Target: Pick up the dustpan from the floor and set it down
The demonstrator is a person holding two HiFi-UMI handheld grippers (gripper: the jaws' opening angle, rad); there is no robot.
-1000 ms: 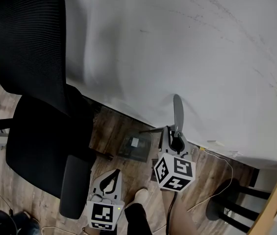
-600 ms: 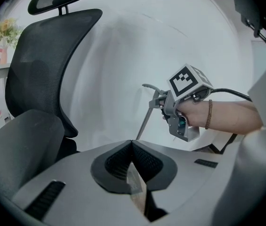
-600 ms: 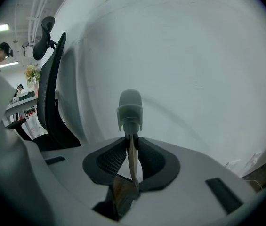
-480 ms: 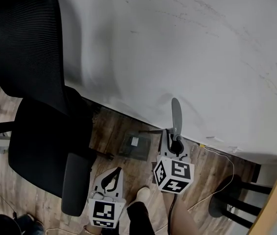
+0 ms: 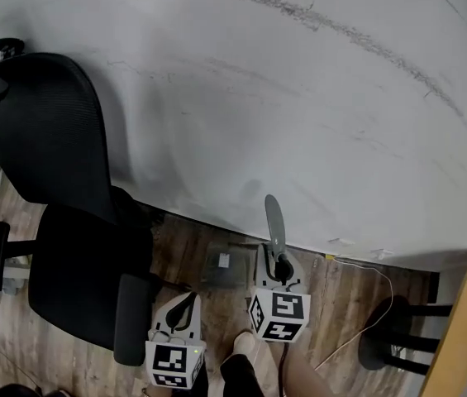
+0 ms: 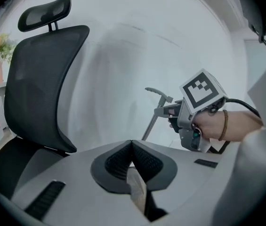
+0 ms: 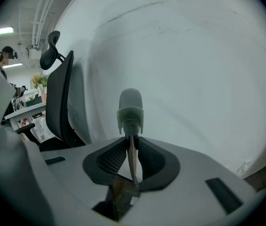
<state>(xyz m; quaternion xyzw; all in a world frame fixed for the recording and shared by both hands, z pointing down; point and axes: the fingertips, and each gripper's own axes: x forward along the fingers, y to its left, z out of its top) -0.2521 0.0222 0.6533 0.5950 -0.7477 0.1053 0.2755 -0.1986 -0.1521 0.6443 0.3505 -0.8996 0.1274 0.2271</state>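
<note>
The dustpan hangs off the wooden floor near the wall's foot, its dark pan (image 5: pixel 223 267) low and its grey handle (image 5: pixel 274 217) standing upright. My right gripper (image 5: pixel 279 265) is shut on the handle's thin shaft. In the right gripper view the shaft (image 7: pixel 131 149) runs between the pads, the grip end (image 7: pixel 130 108) rises above them and the pan (image 7: pixel 123 192) shows below. My left gripper (image 5: pixel 183 307) hangs lower left of it, shut and empty (image 6: pixel 132 144). In the left gripper view the right gripper (image 6: pixel 170 112) holds the handle (image 6: pixel 157 94) to the right.
A black office chair (image 5: pixel 59 180) stands at the left against the white wall (image 5: pixel 316 122). A black stool (image 5: pixel 390 337) and a wooden table edge (image 5: pixel 464 329) are at the right. A white cable (image 5: pixel 357 329) lies on the floor. A shoe (image 5: pixel 241 344) shows between the grippers.
Both grippers have risen, and the dustpan has come up with the right one. The head view has tilted up, so more wall and chair back show.
</note>
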